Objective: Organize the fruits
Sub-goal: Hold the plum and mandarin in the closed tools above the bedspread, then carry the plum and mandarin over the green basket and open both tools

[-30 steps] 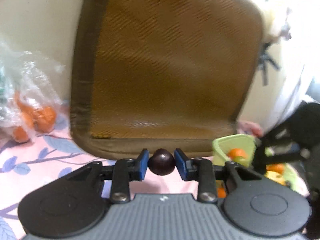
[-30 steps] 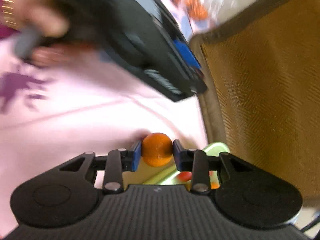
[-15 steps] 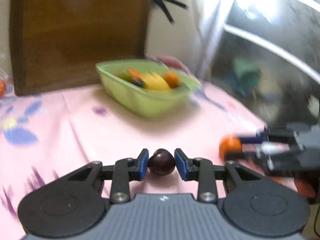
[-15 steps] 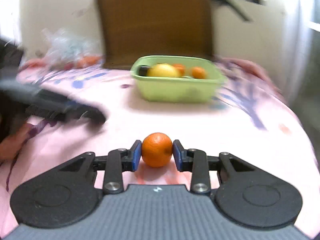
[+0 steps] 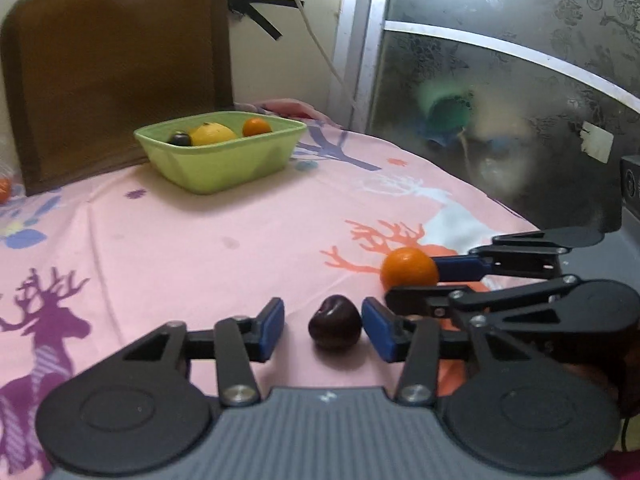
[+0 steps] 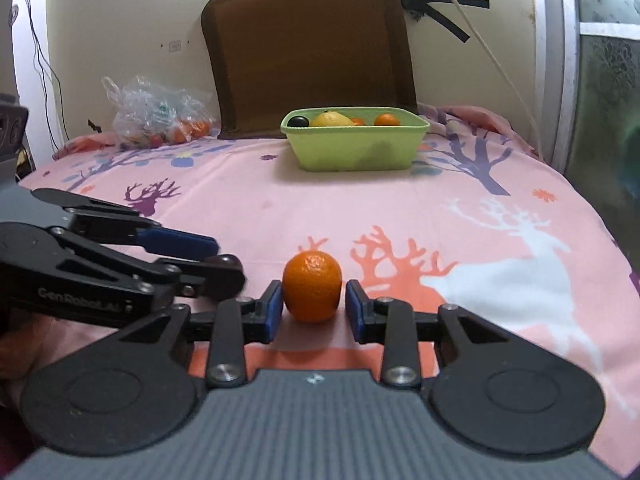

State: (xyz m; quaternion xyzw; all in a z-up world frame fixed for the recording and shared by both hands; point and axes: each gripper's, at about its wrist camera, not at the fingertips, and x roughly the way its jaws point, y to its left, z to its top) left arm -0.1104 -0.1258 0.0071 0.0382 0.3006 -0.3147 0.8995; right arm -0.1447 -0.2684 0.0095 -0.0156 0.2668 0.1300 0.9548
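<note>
Low centre of the left wrist view: left gripper (image 5: 323,327) spread wide, a dark plum (image 5: 335,322) resting on the pink tablecloth (image 5: 200,240) between the blue pads, clear gap on the left side, barely any on the right (touching or not, hard to tell). Not pinched, by the look of it.

Low centre of the right wrist view: right gripper (image 6: 313,306) likewise parted, an orange (image 6: 312,286) sitting on the cloth between the pads with a sliver of daylight either side. Seen again at right of the left view, orange (image 5: 409,268) just beside the plum, the two tools close together and angled toward each other.

Further back, mid-frame in both views: green bowl (image 6: 354,142) on the cloth, well apart from both tools, holding a yellow fruit (image 6: 331,119), a dark round one (image 6: 299,121) and at least one small orange (image 6: 386,119).

Far left of the right view, against the wall: clear plastic bag (image 6: 156,114) with more orange fruit inside. Behind the bowl, a brown cushion (image 6: 308,48) leaning upright.

Judging progress: partly sorted at best. Several fruits in the bowl, two out on the cloth side by side, a bagful untouched. Unclear from the task line whether bowl or cloth is the destination.
</note>
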